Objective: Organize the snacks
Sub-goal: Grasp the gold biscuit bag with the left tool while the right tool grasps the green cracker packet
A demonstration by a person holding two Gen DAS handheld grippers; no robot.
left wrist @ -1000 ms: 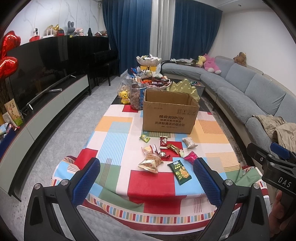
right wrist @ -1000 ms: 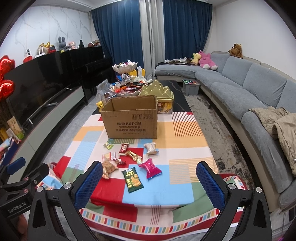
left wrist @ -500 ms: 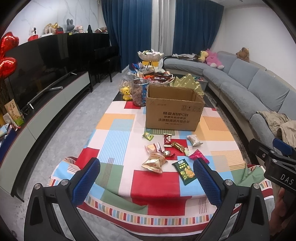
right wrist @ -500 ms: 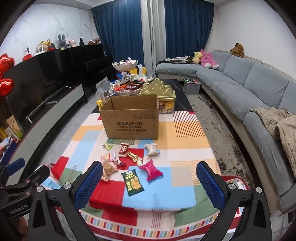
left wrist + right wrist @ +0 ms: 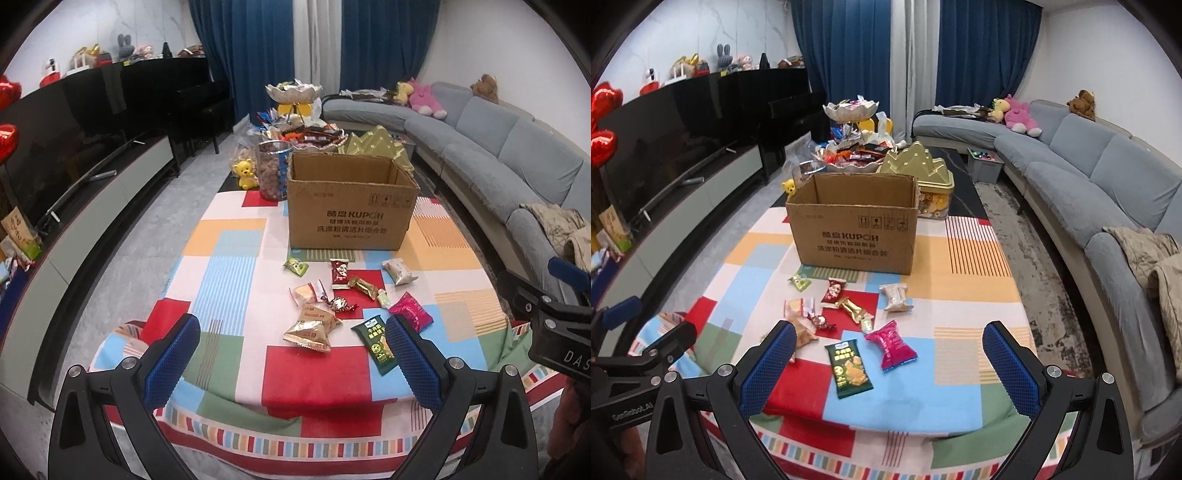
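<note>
An open cardboard box [image 5: 351, 206] [image 5: 855, 229] stands on a table with a colourful checked cloth [image 5: 236, 280] [image 5: 967, 291]. Several small snack packets lie scattered in front of it: a gold bag [image 5: 313, 326], a green packet [image 5: 376, 345] [image 5: 849, 363], a pink packet [image 5: 410, 311] [image 5: 892, 345], a red one [image 5: 339, 272] [image 5: 833, 290] and a white one [image 5: 397, 271] [image 5: 894, 295]. My left gripper [image 5: 291, 360] hovers open over the table's near edge, nothing between its fingers. My right gripper [image 5: 888, 363] is open too, above the green and pink packets.
Behind the box sit a jar of brown balls [image 5: 271, 171], a gold tin [image 5: 919, 171], a yellow bear [image 5: 245, 173] and tiered snack dishes [image 5: 851, 110]. A grey sofa [image 5: 1089, 184] runs along the right, a dark TV unit [image 5: 92, 155] along the left.
Both grippers have moved forward toward the table; the box and snacks appear larger and nearer. Both stay open and nothing has been picked up.
</note>
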